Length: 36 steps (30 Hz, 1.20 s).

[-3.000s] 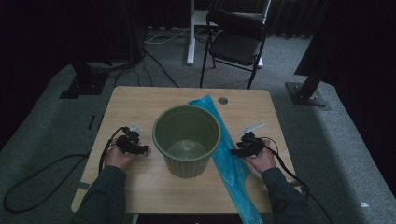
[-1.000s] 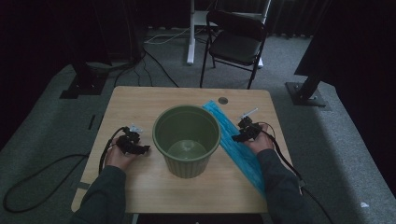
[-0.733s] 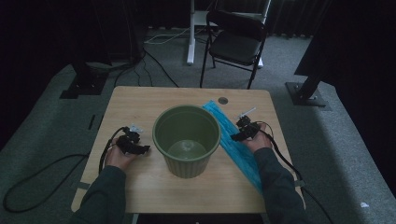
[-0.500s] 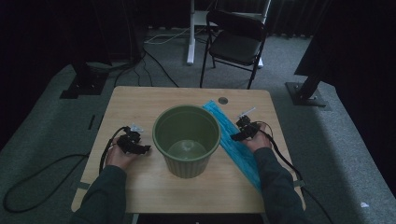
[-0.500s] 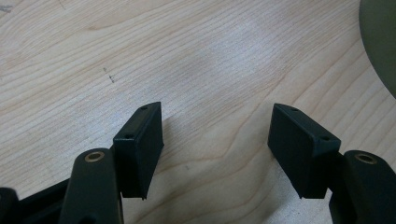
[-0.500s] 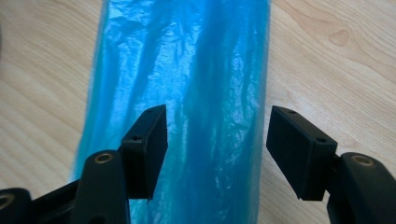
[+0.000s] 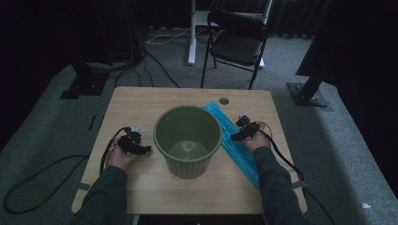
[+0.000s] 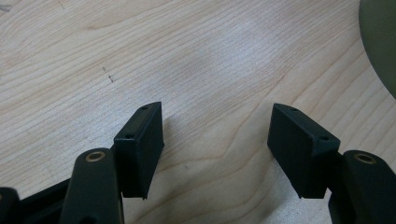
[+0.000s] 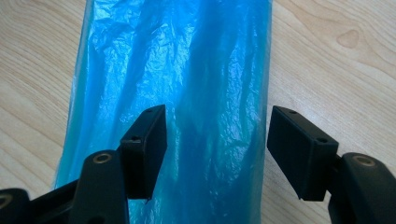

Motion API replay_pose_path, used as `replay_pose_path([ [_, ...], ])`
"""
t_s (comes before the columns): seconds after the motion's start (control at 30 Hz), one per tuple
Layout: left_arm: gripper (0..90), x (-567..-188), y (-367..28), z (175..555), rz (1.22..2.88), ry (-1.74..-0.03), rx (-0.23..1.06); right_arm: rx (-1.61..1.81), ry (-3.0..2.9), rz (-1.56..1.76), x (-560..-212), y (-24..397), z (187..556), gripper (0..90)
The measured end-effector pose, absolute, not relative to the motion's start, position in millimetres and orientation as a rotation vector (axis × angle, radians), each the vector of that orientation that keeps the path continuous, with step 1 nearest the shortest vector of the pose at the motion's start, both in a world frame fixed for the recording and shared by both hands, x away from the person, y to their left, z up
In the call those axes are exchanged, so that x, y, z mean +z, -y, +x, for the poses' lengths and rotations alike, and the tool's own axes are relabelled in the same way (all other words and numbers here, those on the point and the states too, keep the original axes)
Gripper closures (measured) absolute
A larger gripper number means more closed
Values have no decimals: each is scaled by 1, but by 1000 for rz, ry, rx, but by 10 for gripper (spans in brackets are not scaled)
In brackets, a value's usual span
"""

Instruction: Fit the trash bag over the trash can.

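A green plastic bin (image 7: 187, 140) stands upright and empty at the middle of the wooden table (image 7: 141, 103). A flat blue plastic bag (image 7: 239, 150) lies on the table to its right, running from beside the bin's far rim toward the front edge. My right gripper (image 7: 237, 132) hovers over the bag's (image 9: 187, 60) middle, jaws open; they have just been opening wider, and the film lies under the gap, not pinched. My left gripper (image 7: 143, 149) rests left of the bin, open (image 8: 217, 149) over bare wood, with the bin's wall (image 8: 380, 51) at the right.
A round cable hole (image 7: 224, 101) sits near the table's far edge. Behind the table stand a black folding chair (image 7: 237, 44) and a white post (image 7: 191, 33). Cables trail from both grippers off the table's sides. Dark stand bases (image 7: 307, 93) sit on the carpet.
The right hand has moved from the front right farther up the bag toward the bin's far side. The bag's near end now lies on the table, not over the front edge. The left hand stays put.
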State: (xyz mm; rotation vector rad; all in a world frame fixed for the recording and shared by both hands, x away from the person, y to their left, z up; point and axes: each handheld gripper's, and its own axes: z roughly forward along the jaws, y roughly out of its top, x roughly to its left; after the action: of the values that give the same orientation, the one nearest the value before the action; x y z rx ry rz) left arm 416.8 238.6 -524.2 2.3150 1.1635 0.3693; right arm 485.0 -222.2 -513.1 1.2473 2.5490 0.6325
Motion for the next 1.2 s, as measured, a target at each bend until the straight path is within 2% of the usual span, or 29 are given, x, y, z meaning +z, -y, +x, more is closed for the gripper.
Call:
replay_pose_path([
  [0.13,363,-524,-239,417,2311,-1168,371,615,-2546,1250,-515,221,486,383],
  [0.43,362,-524,-238,416,2311,-1181,374,609,-2558,1239,-517,220,487,499],
  [0.5,362,-524,-238,415,2312,-1182,374,625,-2576,1246,-517,220,487,567],
  [0.6,360,-524,-239,415,2314,-1178,375,631,-2589,1243,-516,220,488,624],
  [0.63,356,-524,-239,415,2315,-1176,374,626,-2600,1238,-515,219,487,709],
  [0.67,345,-524,-238,415,2318,-1172,372,624,-2604,1236,-515,219,487,751],
  [0.8,302,-525,-237,415,2328,-1158,364,620,-2629,1197,-515,218,486,872],
  [1.2,268,-525,-237,415,2333,-1142,359,728,-2650,1092,-490,226,478,894],
])
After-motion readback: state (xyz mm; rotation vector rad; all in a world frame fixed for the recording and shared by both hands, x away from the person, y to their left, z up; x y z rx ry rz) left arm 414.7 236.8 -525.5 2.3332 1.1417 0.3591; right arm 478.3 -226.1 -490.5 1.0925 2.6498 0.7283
